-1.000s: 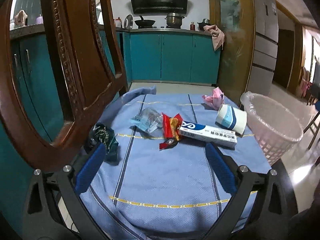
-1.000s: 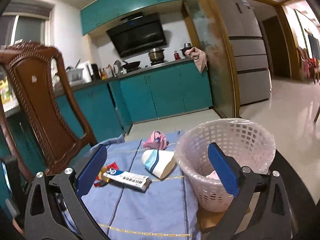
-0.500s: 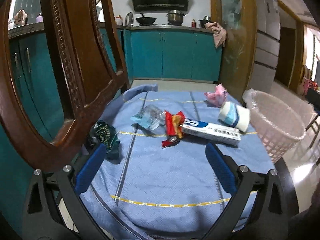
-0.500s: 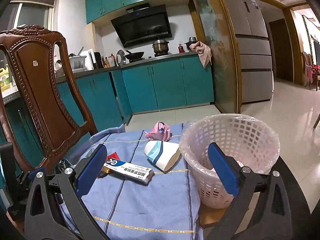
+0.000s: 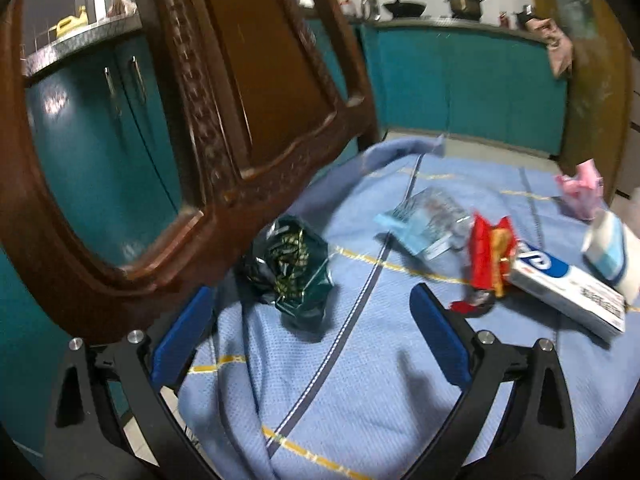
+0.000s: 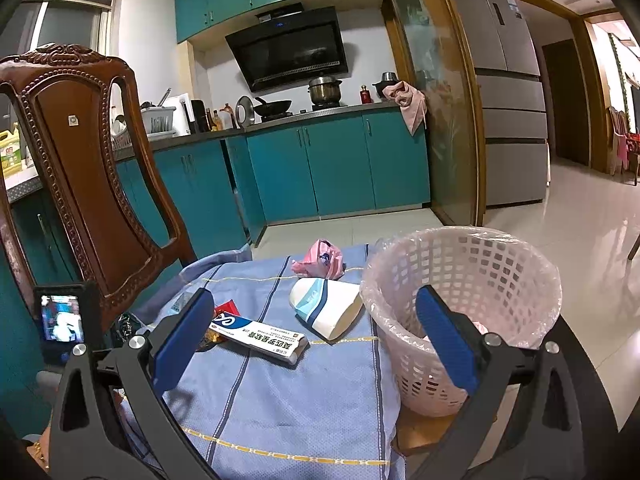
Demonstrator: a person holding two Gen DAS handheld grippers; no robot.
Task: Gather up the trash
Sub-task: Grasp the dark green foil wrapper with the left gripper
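Left wrist view: the left claw [image 5: 310,334] gapes empty near a crumpled dark green foil wrapper [image 5: 294,268] at the table's left edge. Right claw [image 6: 314,338] likewise spread, empty. The lined white basket [image 6: 460,280] holds little; most trash remains.

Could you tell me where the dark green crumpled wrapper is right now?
In the left wrist view, the dark green wrapper lies on the blue cloth beside the wooden chair.
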